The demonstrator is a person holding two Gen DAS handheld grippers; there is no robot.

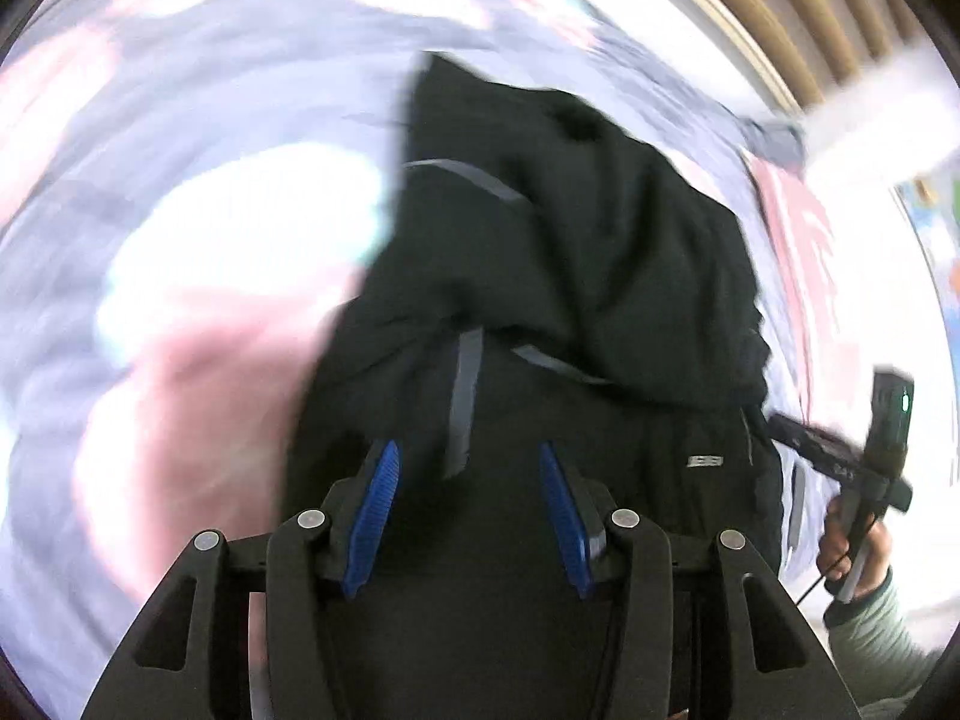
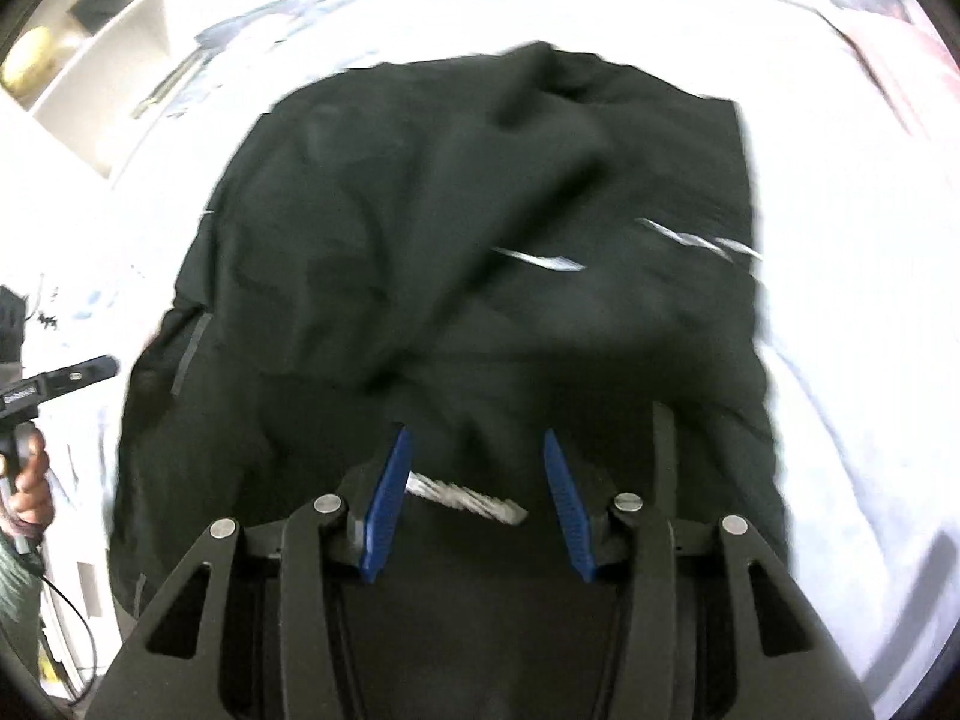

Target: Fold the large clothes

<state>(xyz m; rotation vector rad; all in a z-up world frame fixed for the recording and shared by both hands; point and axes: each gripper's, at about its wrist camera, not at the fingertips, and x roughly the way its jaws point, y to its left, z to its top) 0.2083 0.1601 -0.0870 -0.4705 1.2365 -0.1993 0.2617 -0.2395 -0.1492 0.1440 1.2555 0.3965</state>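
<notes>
A large black garment (image 1: 576, 252) with grey strips and a small silver label lies crumpled on a bedsheet. My left gripper (image 1: 468, 447) hovers over its near part, blue pads apart, with cloth below the gap and nothing pinched. In the right wrist view the same black garment (image 2: 456, 228) fills the middle. My right gripper (image 2: 475, 431) stands over its near edge, also with its pads apart. A white twisted cord (image 2: 468, 498) lies across the gap, close to the left pad. Both views are motion-blurred.
The sheet (image 1: 180, 252) is lilac with pink and white patches. A slatted wooden panel (image 1: 798, 12) is at the top right. A hand (image 1: 852, 546) holds the other tool at the right edge. White shelves (image 2: 102, 60) stand at the far left.
</notes>
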